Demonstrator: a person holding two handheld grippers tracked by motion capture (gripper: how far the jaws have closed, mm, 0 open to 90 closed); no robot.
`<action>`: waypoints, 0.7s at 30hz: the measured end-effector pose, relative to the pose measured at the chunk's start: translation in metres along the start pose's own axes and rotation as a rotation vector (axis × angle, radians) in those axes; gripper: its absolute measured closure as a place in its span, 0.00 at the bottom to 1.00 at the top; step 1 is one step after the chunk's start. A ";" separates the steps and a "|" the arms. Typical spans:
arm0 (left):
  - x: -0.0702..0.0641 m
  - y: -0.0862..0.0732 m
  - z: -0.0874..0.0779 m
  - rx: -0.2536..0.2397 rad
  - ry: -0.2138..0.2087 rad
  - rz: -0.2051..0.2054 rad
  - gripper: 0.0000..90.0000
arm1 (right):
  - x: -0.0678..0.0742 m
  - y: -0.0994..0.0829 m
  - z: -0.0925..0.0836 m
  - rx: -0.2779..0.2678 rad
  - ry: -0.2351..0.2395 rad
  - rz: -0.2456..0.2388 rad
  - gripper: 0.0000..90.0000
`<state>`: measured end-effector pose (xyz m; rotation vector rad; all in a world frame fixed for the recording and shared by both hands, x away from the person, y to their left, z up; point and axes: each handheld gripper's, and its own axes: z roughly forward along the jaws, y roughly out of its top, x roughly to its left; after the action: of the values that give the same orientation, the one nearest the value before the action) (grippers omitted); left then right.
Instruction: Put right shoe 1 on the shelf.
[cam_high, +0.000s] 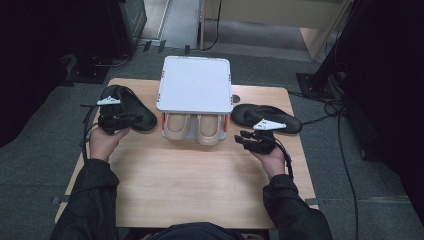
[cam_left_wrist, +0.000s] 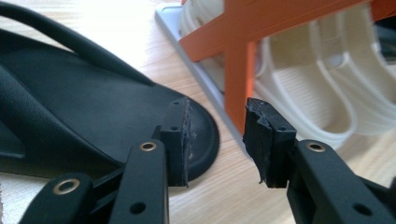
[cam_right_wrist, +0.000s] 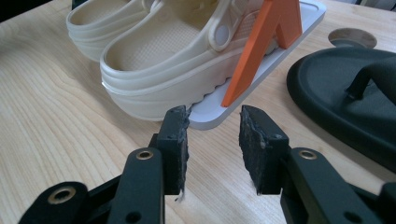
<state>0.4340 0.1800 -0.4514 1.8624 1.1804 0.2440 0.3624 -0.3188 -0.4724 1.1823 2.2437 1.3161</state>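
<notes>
Pale wood-grain tabletop (cam_high: 200, 180) carries a white two-tier shoe rack with orange struts (cam_high: 195, 82), a pair of cream rubber clogs (cam_high: 195, 129) tucked on its lower shelf. Just left of the rack, the left claw (cam_left_wrist: 217, 140) hangs with its jaws partly apart and nothing between them, a black flip-flop sandal (cam_left_wrist: 70, 107) lying right beside its left jaw and the orange strut just beyond its right one. On the rack's other side, the right claw (cam_right_wrist: 214, 149) is likewise half open and empty, the nearer clog straight ahead of it and a second black flip-flop (cam_right_wrist: 345, 93) off its right jaw.
</notes>
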 end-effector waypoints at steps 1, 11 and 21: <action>0.001 0.000 0.003 -0.003 -0.002 -0.004 0.70 | 0.001 0.000 0.000 0.000 -0.003 -0.006 0.70; 0.015 -0.010 0.028 0.050 0.010 -0.015 0.82 | 0.005 0.004 -0.002 -0.008 -0.027 -0.036 0.71; 0.022 -0.019 0.039 0.094 -0.006 -0.030 0.89 | 0.001 0.004 -0.003 -0.002 -0.026 -0.011 0.74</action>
<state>0.4555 0.1778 -0.4948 1.9239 1.2333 0.1691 0.3620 -0.3186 -0.4671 1.1784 2.2273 1.2910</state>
